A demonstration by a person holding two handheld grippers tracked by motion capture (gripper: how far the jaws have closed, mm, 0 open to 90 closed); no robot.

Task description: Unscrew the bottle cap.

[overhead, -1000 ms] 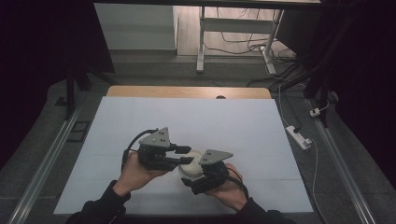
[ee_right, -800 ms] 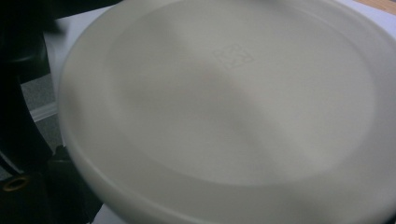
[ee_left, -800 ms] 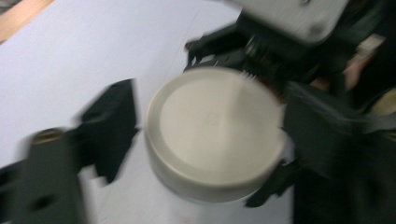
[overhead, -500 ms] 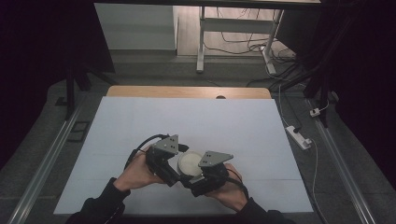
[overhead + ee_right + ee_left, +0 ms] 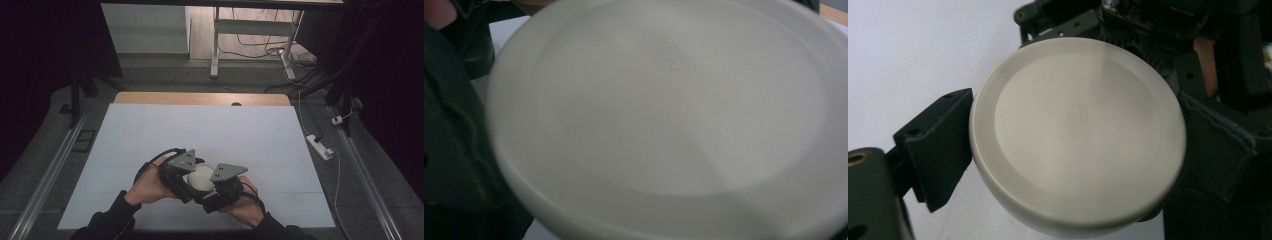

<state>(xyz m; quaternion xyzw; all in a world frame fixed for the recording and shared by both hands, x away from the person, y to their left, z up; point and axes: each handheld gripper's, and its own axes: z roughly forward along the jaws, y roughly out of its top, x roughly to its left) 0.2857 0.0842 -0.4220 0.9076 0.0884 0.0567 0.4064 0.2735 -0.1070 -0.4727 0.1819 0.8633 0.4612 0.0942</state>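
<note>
White round lid (image 5: 1078, 135): left gripper (image 5: 192, 175) clamping its rim; right gripper (image 5: 212, 187) touching it, grip indiscernible, above surface (image 5: 200, 130).

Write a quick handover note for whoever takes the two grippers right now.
Left gripper: jaws shut on the round white lid, one on each side of its rim.
Right gripper: pressed close against the same lid; its grip cannot be made out.
The lid is held between both grippers above the near part of the white table.
Done: lid picked up.
Left: probably hand it to one gripper or set it down; keep the left grip until then.
</note>
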